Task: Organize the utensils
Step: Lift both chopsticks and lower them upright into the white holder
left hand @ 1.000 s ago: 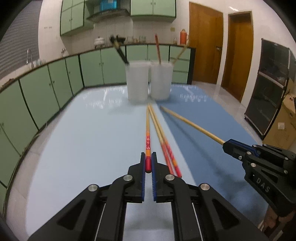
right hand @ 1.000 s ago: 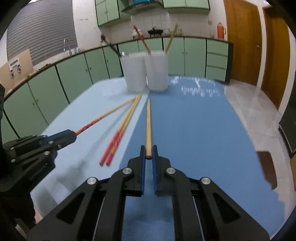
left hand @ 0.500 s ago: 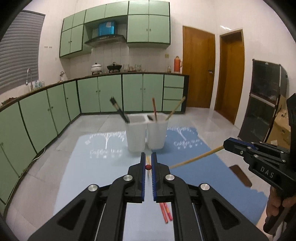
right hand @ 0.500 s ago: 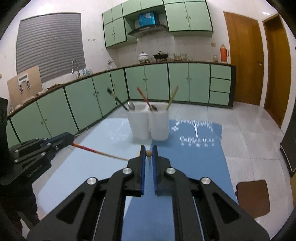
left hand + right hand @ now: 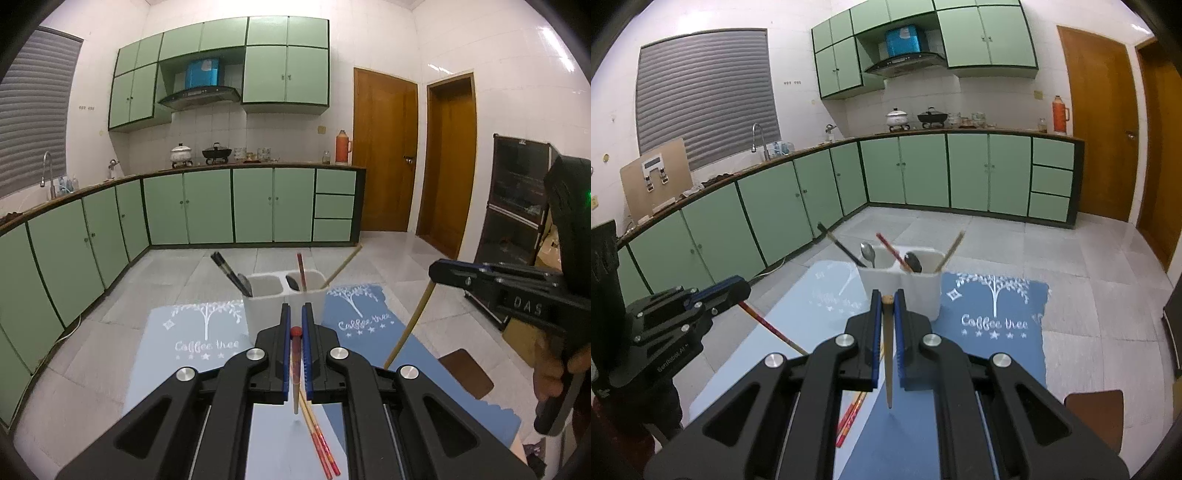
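My left gripper point(image 5: 295, 309) is shut on a red-topped chopstick point(image 5: 295, 384), which hangs tip-down above the table. My right gripper point(image 5: 887, 296) is shut on a plain wooden chopstick point(image 5: 888, 369), also hanging tip-down. Each gripper shows in the other's view: the right gripper point(image 5: 439, 271) with its wooden chopstick point(image 5: 410, 325), the left gripper point(image 5: 738, 286) with its red chopstick point(image 5: 768, 326). A white two-compartment holder point(image 5: 266, 306) point(image 5: 923, 295) stands just ahead, holding spoons and chopsticks. Two red chopsticks point(image 5: 319, 443) point(image 5: 849, 421) lie on the table below.
A light blue mat point(image 5: 192, 343) and a darker blue mat point(image 5: 369, 321) printed "Coffee tree" cover the table. A brown seat point(image 5: 465, 373) point(image 5: 1093, 410) stands beside the table's right edge. A hand point(image 5: 554, 373) grips the right gripper's handle. Green cabinets line the far walls.
Both grippers have risen well above the table, each lifting its chopstick off the surface. The chopsticks swung from lying flat to hanging tip-down. The holder now sits lower in both views.
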`<state>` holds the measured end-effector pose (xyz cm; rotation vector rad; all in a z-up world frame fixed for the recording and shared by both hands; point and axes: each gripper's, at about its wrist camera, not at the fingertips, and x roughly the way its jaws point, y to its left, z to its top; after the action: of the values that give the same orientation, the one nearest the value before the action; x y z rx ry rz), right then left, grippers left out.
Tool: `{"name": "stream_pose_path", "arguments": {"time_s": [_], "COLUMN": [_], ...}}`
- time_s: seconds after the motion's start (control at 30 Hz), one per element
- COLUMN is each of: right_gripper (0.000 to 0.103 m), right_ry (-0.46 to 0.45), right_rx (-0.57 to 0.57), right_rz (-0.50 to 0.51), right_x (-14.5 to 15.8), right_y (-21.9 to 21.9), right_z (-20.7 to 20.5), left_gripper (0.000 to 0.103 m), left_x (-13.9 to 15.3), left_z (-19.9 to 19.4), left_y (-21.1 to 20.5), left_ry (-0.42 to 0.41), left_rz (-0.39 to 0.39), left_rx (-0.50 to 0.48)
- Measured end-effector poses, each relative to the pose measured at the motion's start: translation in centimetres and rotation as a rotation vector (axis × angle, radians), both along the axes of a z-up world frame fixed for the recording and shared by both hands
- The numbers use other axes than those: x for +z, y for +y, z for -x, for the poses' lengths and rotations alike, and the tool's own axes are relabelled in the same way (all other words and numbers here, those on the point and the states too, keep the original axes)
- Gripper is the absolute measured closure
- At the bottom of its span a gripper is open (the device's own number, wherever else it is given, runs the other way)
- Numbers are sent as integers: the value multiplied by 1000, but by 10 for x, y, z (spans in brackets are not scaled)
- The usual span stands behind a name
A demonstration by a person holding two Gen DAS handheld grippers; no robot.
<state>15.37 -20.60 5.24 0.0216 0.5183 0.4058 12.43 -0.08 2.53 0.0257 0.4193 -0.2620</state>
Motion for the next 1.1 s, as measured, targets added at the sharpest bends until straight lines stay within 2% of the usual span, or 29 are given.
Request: {"name": "stream_pose_path", "arguments": {"time_s": [0.23, 0.37, 0.57, 0.77, 0.93, 1.1], "right_gripper": [97, 97, 97, 97, 97, 97], "right_ry": [-76, -146, -219, -217, -148, -84], "right_rx": [13, 9, -20, -51, -63, -49], "right_rz": [-7, -8, -22, -21, 3, 14], "right_x": [44, 72, 94, 82, 44, 13], "right_y": [-11, -10, -10, -10, -4, 3], "right_z": [-26, -47, -92, -145, -185, -202], "left_gripper": [97, 97, 97, 97, 97, 97], "left_x": [28, 54, 85, 78, 50, 21], "left_z": [-21, -34, -71, -120, -160, -187], "left_y": [4, 3, -1, -10, -14, -14], "left_ry": [-58, -127, -223, -225, -166, -88], "left_rz": [12, 23, 16, 6, 9, 10], "left_rx": [-2, 5, 32, 51, 52, 54]}}
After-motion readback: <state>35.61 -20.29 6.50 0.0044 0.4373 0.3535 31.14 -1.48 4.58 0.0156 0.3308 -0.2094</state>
